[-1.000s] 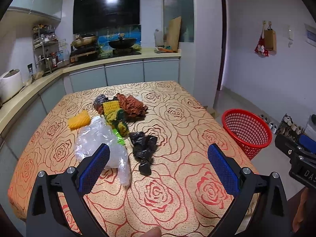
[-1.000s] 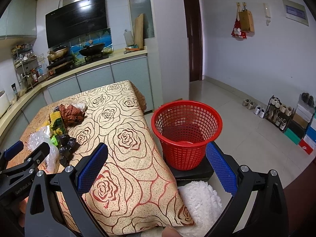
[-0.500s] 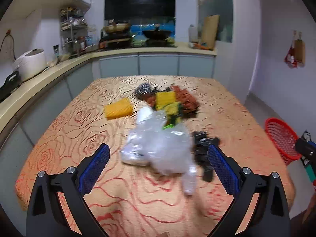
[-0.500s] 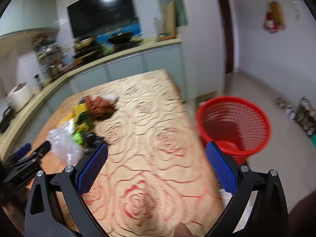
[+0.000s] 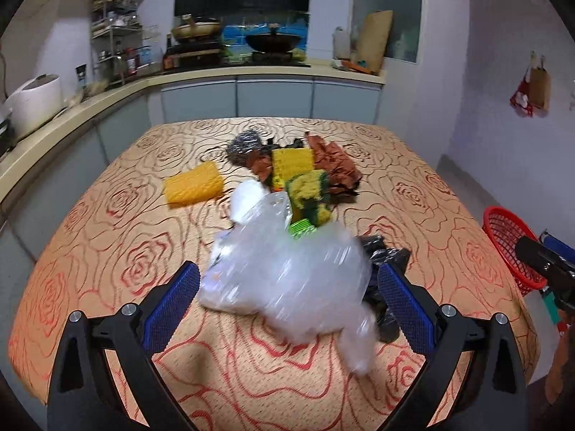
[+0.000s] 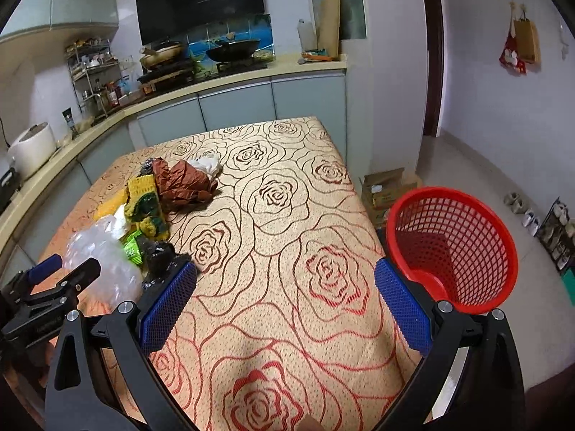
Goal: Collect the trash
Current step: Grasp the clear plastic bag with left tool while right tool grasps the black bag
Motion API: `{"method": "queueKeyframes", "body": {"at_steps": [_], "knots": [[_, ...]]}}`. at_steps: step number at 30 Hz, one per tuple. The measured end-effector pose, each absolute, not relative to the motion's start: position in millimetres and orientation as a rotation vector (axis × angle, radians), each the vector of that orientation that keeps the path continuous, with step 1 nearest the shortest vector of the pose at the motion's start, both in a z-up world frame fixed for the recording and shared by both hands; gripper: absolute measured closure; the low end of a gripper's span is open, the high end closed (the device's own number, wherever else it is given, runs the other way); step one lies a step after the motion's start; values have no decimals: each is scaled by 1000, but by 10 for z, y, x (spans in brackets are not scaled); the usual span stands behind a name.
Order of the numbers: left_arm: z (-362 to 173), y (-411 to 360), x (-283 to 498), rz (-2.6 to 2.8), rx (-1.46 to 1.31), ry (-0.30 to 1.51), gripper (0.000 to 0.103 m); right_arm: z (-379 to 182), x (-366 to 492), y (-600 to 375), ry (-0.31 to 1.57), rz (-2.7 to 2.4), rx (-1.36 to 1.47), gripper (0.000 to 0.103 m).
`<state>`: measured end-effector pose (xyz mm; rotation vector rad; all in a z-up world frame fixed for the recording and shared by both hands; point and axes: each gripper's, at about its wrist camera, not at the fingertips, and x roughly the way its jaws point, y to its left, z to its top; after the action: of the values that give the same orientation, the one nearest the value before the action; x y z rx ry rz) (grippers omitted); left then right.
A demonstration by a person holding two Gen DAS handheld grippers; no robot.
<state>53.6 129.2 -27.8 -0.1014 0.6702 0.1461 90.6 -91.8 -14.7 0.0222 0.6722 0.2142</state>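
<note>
While both claws stand spread wide and pinch nothing, we see the trash heaped toward the left half of the tabletop point(image 5: 107, 237), which is draped in a tan cloth with red rose outlines. Our left claw point(image 5: 287, 305) hovers low over the near end of the heap, its blue pads flanking a crumpled clear plastic bag point(image 5: 287, 280); the bag is blurred, and we cannot tell whether either pad touches it. Just to the right of the bag, and partly behind it, lies a black plastic bag point(image 5: 386, 255). Beyond them we note a small green wrapper point(image 5: 302, 228), a yellow-and-green sponge point(image 5: 311, 195) overlapping a second yellow sponge point(image 5: 291, 163), brown crumpled material point(image 5: 334, 161), and a steel scourer point(image 5: 244, 145) at the far end. An orange-yellow sponge point(image 5: 192, 185) lies apart, to the left of the heap. Our right claw point(image 6: 285, 303) hangs over bare cloth at the near right part of the tabletop, well apart from the heap, with the left claw visible at the lower left of its view. A red mesh basket point(image 6: 467, 215) stands off the tabletop's right edge, lower than the surface, just beyond the right claw's right pad. Cardboard boxes point(image 6: 384, 186) sit on the floor behind the basket.
</note>
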Motion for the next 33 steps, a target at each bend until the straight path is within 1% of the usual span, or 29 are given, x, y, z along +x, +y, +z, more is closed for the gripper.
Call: {"method": "queueKeyframes", "body": {"at_steps": [5,6,7,8,10,11,13,14,15,16,18,20,22,23,28,29,33], "knots": [[-316,1221,676,145,-66,685,8,-164,952,-830,657,218,-21,6],[-340,1215,688,144,-56,687,13,-173,963,-815,662,228,-21,6],[-353,1217,691,142,-52,690,20,-186,981,-798,669,243,-18,6],[-376,1224,694,138,-51,697,24,-191,983,-783,674,252,-16,6],[-406,1265,691,140,-60,703,38,-212,1011,-738,690,277,-11,6],[-413,1292,684,140,-67,703,41,-219,1024,-713,698,291,-9,6],[-411,1353,675,131,-87,701,53,-225,1042,-646,708,318,-6,6],[-409,1373,664,128,-93,701,56,-232,1054,-602,714,333,-4,6],[-402,1393,653,125,-98,699,63,-236,1065,-566,721,348,-2,6],[-388,1405,647,123,-100,697,68,-244,1075,-508,731,367,-2,7],[-332,1459,616,127,-100,681,72,-268,1082,-401,743,400,-10,7],[-276,1516,583,136,-108,660,72,-312,1090,-258,759,432,-33,7],[-195,1606,542,151,-126,636,72,-362,1107,-132,779,467,-46,14],[-166,1648,528,160,-132,628,72,-405,1125,-59,797,490,-46,14],[-70,1836,492,204,-165,604,72,-575,1183,205,854,536,-66,35],[-68,1861,487,211,-169,602,72,-593,1178,253,854,538,-78,37],[-55,1922,488,231,-177,602,72,-697,1225,327,885,528,-102,58]]}}
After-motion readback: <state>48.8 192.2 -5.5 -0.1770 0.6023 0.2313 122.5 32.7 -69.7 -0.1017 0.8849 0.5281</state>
